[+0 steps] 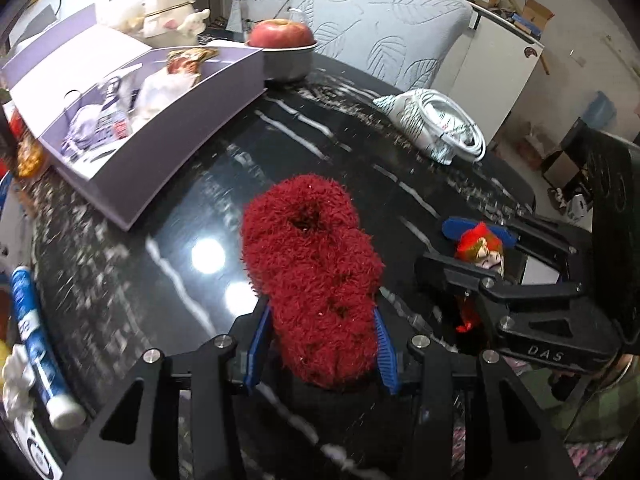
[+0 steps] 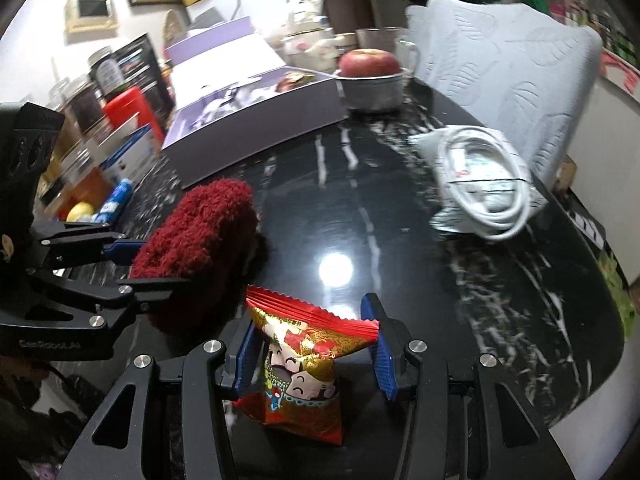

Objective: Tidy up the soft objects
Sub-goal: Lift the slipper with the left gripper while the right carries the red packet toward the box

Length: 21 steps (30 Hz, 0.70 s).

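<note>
Fuzzy, lumpy red sock (image 1: 316, 276) sits clamped in our left gripper (image 1: 320, 344) above the glossy black table (image 1: 208, 184); our right gripper (image 2: 312, 348) pinches a crinkly foil packet (image 2: 304, 364).

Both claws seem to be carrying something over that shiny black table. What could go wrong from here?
1. The red fuzzy sock squashes between the left claw; it might slip out.
2. The right claw pinches the snack packet at its sides; a tighter squeeze might crush it.
3. The purple box already looks crowded, so things may spill.
</note>
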Each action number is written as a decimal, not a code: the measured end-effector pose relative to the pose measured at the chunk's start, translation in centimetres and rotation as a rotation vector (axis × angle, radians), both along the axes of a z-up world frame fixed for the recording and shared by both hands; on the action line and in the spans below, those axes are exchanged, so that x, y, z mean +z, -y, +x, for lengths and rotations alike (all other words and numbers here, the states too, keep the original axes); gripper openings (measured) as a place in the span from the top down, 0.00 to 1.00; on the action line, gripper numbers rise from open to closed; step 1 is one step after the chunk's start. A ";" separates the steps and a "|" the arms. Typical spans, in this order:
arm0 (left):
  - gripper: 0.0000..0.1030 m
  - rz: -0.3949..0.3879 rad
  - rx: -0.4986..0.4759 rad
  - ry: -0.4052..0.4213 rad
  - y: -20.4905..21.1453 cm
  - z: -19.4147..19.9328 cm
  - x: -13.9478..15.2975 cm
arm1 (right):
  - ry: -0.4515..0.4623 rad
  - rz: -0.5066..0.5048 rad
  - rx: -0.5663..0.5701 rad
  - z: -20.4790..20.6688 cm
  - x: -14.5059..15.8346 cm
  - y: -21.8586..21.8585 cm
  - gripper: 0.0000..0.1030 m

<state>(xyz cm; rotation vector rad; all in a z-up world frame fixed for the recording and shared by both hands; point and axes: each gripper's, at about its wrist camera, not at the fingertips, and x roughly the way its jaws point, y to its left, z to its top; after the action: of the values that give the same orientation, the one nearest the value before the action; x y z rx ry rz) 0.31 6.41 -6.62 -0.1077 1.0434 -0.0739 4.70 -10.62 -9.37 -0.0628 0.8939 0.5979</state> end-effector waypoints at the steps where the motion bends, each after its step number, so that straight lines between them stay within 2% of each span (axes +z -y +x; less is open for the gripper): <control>1: 0.56 0.005 0.002 -0.002 -0.1 -0.3 0.0 | 0.004 -0.007 0.001 -0.2 0.0 -0.2 0.52; 3: 0.51 0.021 0.000 -0.002 -0.2 -1.0 0.0 | 0.011 -0.015 -0.005 -0.4 0.0 -0.4 0.38; 5: 0.47 0.037 -0.003 -0.001 -0.3 -1.3 -0.3 | 0.016 -0.007 -0.011 -0.7 0.1 -0.2 0.37; 8: 0.41 0.027 0.007 -0.028 -0.2 -1.0 -1.1 | 0.026 -0.017 -0.033 -1.0 0.4 0.3 0.29; 14: 0.41 0.076 0.025 -0.004 0.4 -0.1 -1.5 | 0.025 -0.037 -0.088 -1.7 0.5 1.5 0.29; 21: 0.41 0.066 0.051 0.008 0.0 1.0 -1.5 | 0.016 -0.065 -0.099 -3.0 0.1 1.4 0.29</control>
<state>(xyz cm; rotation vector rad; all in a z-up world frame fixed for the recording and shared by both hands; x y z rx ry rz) 1.34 6.40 -8.17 -0.0736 1.0337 0.0062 1.73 -11.98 -9.23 -0.0808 0.8956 0.4753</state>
